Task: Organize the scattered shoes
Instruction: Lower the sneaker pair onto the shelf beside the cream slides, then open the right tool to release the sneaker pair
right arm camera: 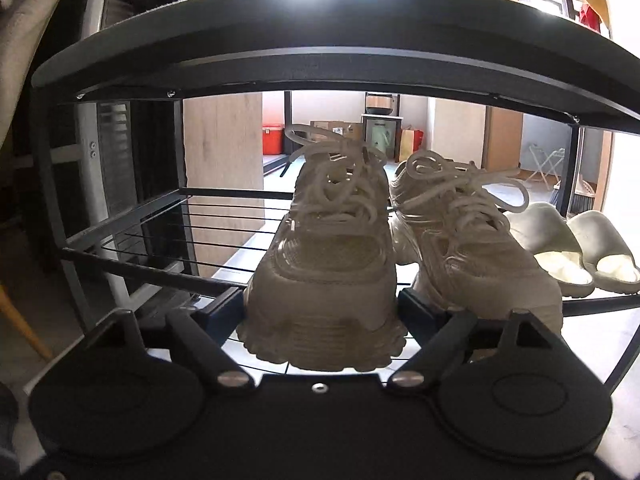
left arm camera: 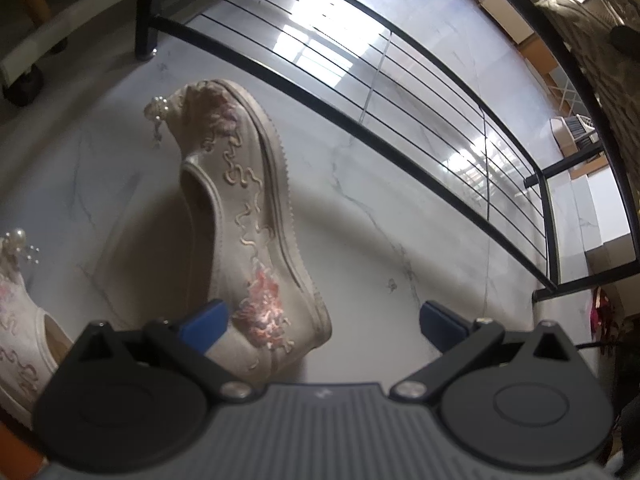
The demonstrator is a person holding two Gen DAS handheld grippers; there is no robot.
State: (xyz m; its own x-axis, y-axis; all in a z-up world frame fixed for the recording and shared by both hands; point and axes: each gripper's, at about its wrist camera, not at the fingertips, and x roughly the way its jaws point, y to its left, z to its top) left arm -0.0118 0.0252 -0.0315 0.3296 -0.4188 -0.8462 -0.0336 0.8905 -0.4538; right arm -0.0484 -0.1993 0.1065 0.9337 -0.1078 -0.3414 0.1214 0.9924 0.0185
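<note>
The left gripper [left arm camera: 322, 322] hangs with its jaws spread wide over the marble floor [left arm camera: 380, 216], clamping nothing; its left blue pad [left arm camera: 204, 320] sits at the heel opening of the embroidered shoe [left arm camera: 248, 220], the other pad stands well clear at 3 o'clock. That shoe lies tipped on its side, sole edge toward the wire rack [left arm camera: 400, 64] at 1 o'clock, bead tassel at its toe at 11 o'clock. It looks light, with a soft fabric upper and a stiffer ribbed sole; the heel rim or the sole wall seems the safest hold, since the beads and raised stitching could snag or crush. Its mate [left arm camera: 16, 320] is cut off at 8 o'clock. The right gripper [right arm camera: 322, 312] straddles the toe of the left sneaker [right arm camera: 324, 280], which stands on the rack shelf [right arm camera: 132, 268]; the pads flank the chunky sole, but whether they press it or have let go cannot be told. This sneaker looks bulkier, with a firm, lumpy sole that gives good purchase, while its loose laces may catch. The second sneaker [right arm camera: 472, 256] touches it at 3 o'clock, and the pale slides [right arm camera: 568, 256] sit further right. The sneakers' heels and the rear of the shelf are hidden behind them.
</note>
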